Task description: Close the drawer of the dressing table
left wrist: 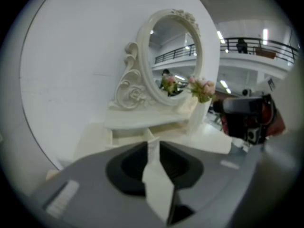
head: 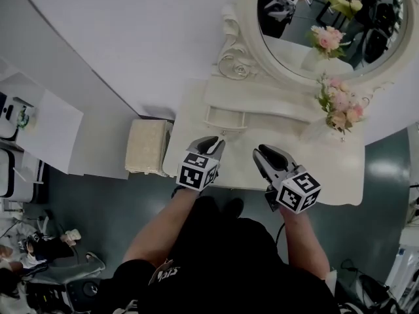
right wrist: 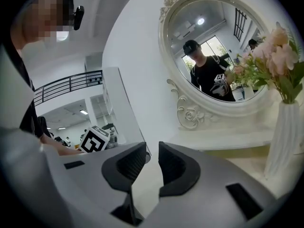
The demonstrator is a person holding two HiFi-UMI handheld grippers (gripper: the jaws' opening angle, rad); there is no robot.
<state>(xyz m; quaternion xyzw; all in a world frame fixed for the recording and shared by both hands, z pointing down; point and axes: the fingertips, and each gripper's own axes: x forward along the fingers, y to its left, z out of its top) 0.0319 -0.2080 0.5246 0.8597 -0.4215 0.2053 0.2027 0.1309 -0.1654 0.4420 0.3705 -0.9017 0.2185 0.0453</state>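
Observation:
The cream dressing table [head: 340, 175] stands against a white wall under an oval mirror [head: 327, 18]. On its top is a low drawer unit whose left drawer [head: 226, 119] is pulled out a little. In the left gripper view this open drawer [left wrist: 130, 137] lies just ahead. My left gripper [head: 211, 145] hovers over the table's front left, short of the drawer; its jaws [left wrist: 153, 146] are open with nothing between them. My right gripper [head: 267, 156] is held over the table's front middle, and its jaws [right wrist: 152, 148] are open and empty.
A white vase of pink flowers [head: 340, 106] stands on the table's right side, close to the right gripper's path [right wrist: 284, 141]. A padded cream stool [head: 147, 147] sits left of the table. Cluttered floor and equipment lie at the far left.

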